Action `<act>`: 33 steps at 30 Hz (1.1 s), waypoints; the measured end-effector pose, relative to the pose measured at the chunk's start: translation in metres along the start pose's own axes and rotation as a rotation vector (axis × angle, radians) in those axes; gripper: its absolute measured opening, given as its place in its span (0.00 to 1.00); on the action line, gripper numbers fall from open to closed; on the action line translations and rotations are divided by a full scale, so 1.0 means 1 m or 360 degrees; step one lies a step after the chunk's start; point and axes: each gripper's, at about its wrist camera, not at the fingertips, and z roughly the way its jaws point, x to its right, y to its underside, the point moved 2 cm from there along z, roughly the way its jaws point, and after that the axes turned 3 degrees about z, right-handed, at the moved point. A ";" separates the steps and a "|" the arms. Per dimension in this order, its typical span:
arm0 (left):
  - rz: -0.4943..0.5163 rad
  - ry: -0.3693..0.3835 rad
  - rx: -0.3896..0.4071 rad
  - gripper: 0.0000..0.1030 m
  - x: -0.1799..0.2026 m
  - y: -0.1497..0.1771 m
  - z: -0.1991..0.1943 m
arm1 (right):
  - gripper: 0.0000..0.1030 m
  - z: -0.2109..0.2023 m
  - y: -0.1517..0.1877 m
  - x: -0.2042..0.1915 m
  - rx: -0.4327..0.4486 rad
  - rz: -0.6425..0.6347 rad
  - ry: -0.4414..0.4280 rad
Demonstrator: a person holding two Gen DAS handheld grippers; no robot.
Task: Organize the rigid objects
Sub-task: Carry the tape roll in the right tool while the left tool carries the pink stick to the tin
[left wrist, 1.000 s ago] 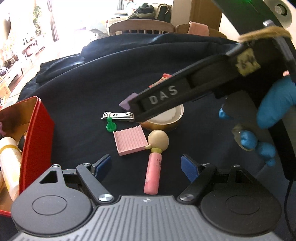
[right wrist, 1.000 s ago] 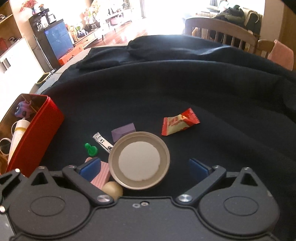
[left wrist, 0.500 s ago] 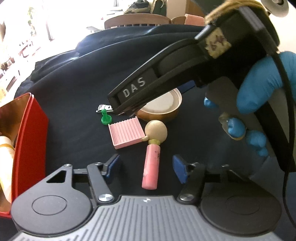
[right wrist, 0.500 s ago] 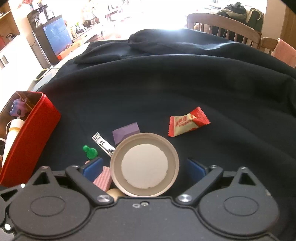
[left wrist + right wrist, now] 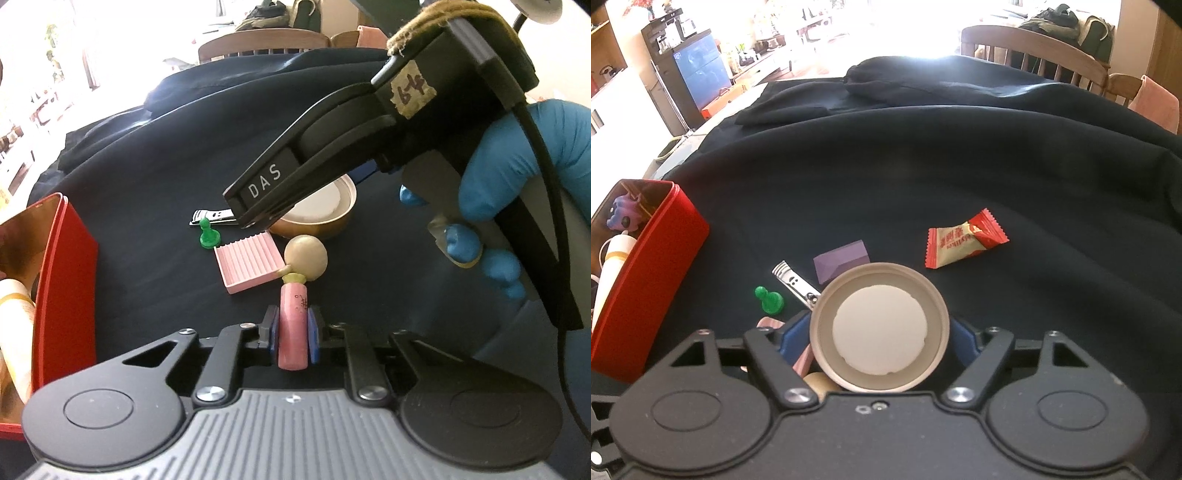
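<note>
A: What is each gripper doing?

B: The left gripper (image 5: 293,332) is clamped on the pink body of a wooden peg doll (image 5: 295,295) lying on the dark cloth (image 5: 923,177). The right gripper (image 5: 879,332) has both blue pads pressed against a round tan lid (image 5: 879,326), gripping it.

A: Any containers?

B: A red tin (image 5: 653,266) stands open at the left. Inside are a purple toy figure (image 5: 624,214) and a white tube with a gold band (image 5: 613,266).

A: What else lies loose?

B: Just beside the lid: a purple block (image 5: 842,260), a nail clipper (image 5: 796,284), a green pawn (image 5: 768,300) and a pink ridged tray (image 5: 248,266). A red candy packet (image 5: 966,238) lies apart, to the right.
</note>
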 end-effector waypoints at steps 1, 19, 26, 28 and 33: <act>0.0006 -0.0003 -0.0002 0.15 -0.001 -0.001 0.001 | 0.75 -0.001 0.000 0.000 0.0009 -0.0003 0.0004; -0.0136 0.0045 0.0059 0.15 -0.027 -0.006 -0.035 | 0.75 -0.058 0.013 -0.008 0.0070 -0.0067 -0.0023; -0.0186 0.0060 0.0091 0.15 -0.044 -0.007 -0.058 | 0.75 -0.086 0.017 -0.021 0.0087 -0.0096 -0.0041; -0.0207 0.0066 0.0088 0.15 -0.049 -0.006 -0.064 | 0.75 -0.094 0.018 -0.027 0.0092 -0.0109 -0.0045; -0.0237 0.0053 0.0100 0.15 -0.067 0.000 -0.082 | 0.75 -0.111 0.020 -0.040 0.0108 -0.0113 -0.0073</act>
